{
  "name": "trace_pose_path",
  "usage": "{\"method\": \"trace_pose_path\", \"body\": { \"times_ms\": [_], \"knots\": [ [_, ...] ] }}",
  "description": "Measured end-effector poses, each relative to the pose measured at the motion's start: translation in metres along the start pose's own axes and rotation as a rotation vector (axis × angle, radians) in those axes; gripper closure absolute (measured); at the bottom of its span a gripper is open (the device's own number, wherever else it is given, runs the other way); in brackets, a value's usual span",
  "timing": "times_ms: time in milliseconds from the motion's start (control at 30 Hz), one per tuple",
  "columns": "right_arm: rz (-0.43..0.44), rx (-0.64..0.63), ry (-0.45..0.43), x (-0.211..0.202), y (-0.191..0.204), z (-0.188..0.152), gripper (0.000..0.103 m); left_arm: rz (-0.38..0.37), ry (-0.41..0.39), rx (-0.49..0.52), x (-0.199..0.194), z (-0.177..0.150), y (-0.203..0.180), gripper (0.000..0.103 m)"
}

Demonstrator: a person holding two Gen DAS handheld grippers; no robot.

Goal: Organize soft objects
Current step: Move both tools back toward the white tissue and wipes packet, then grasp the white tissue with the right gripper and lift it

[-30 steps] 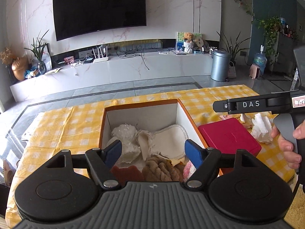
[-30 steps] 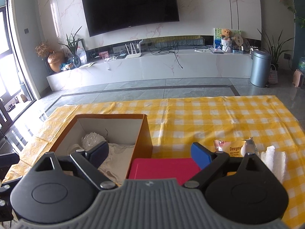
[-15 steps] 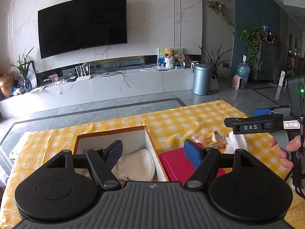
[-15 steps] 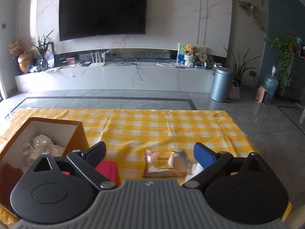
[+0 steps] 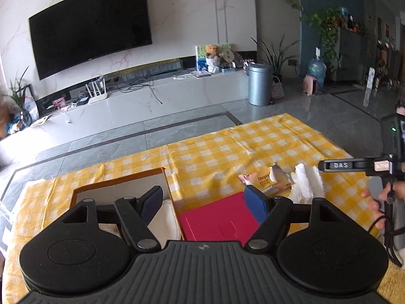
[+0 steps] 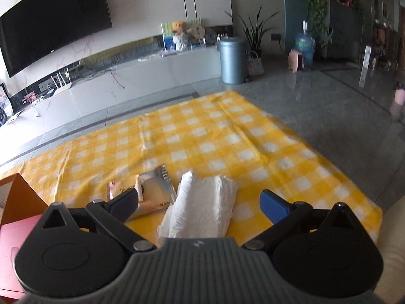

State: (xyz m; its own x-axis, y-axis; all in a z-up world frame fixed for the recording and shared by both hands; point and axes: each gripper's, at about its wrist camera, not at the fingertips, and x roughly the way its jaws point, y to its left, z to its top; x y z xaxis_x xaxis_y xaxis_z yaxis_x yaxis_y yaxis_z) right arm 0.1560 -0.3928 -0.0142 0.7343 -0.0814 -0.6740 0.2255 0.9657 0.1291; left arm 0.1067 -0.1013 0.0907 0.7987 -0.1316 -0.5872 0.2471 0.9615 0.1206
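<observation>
Yellow-and-white checked cloth (image 6: 207, 136) covers the counter; grey tiled floor beyond it.

Right wrist view, nearest: right claw (image 6: 200, 202) spread wide, holding nothing, poised above the cloth. Between its fingers lies a white folded soft pad (image 6: 202, 205), crumpled, flat on the cloth. Touching the pad's left edge, a small wrapped packet (image 6: 149, 192) with silver and pink printing, partly behind the left finger. At the near left edge, a corner of the red lid (image 6: 7, 243) and the orange wall of the box (image 6: 22, 200).

Left wrist view, nearest: left claw (image 5: 202, 202) also spread wide and empty, over the seam between box and lid. Box (image 5: 121, 179) sits near left, open top, white inside; a cream padded item (image 5: 164, 220) shows in it behind the left finger. Red lid (image 5: 217, 217) lies flat just right of the box, touching its wall. Farther right, the packet (image 5: 268, 179), then the white pad (image 5: 307, 182) beside it. At the right edge, the person's right hand (image 5: 384, 197) grips the other tool's handle.

Far: grey bin (image 5: 259, 84) on the floor, low white media shelf (image 5: 141, 98), black television (image 5: 88, 25) on the marble wall, potted plants (image 5: 324, 25) at far right.
</observation>
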Motion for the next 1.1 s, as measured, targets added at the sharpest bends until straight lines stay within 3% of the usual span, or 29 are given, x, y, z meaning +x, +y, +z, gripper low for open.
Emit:
{"method": "trace_pose_path", "body": {
  "times_ms": [133, 300, 500, 667, 800, 900, 967, 1033, 1100],
  "knots": [
    [-0.016, -0.003, 0.137, 0.066, 0.007, -0.007, 0.003, -0.037, 0.025, 0.108, 0.022, 0.001, -0.026, 0.017],
    [-0.051, -0.003, 0.287, 0.115, 0.021, -0.017, 0.003, -0.047, 0.08, 0.128, 0.035, 0.001, -0.037, 0.017],
    [-0.103, -0.035, 0.329, 0.137, 0.027, -0.023, 0.002, -0.029, 0.1, 0.142, 0.037, -0.002, -0.037, 0.017],
    [-0.123, -0.059, 0.316, 0.14, 0.029, -0.023, 0.002, -0.003, 0.141, 0.165, 0.051, 0.006, -0.038, 0.017],
    [-0.124, -0.059, 0.304, 0.142, 0.026, -0.024, 0.003, 0.004, 0.163, 0.245, 0.068, 0.011, -0.045, 0.017],
    [-0.129, -0.065, 0.294, 0.137, 0.026, -0.024, 0.015, 0.02, 0.199, 0.24, 0.085, 0.009, -0.049, 0.017],
    [-0.116, -0.076, 0.284, 0.131, 0.026, -0.023, 0.028, 0.006, 0.224, 0.221, 0.094, 0.008, -0.05, 0.017],
    [-0.107, -0.108, 0.274, 0.124, 0.029, -0.023, 0.052, -0.011, 0.225, 0.214, 0.103, 0.01, -0.053, 0.017],
    [-0.104, -0.137, 0.277, 0.121, 0.031, -0.023, 0.061, -0.033, 0.239, 0.243, 0.115, 0.012, -0.058, 0.017]
  ]
}}
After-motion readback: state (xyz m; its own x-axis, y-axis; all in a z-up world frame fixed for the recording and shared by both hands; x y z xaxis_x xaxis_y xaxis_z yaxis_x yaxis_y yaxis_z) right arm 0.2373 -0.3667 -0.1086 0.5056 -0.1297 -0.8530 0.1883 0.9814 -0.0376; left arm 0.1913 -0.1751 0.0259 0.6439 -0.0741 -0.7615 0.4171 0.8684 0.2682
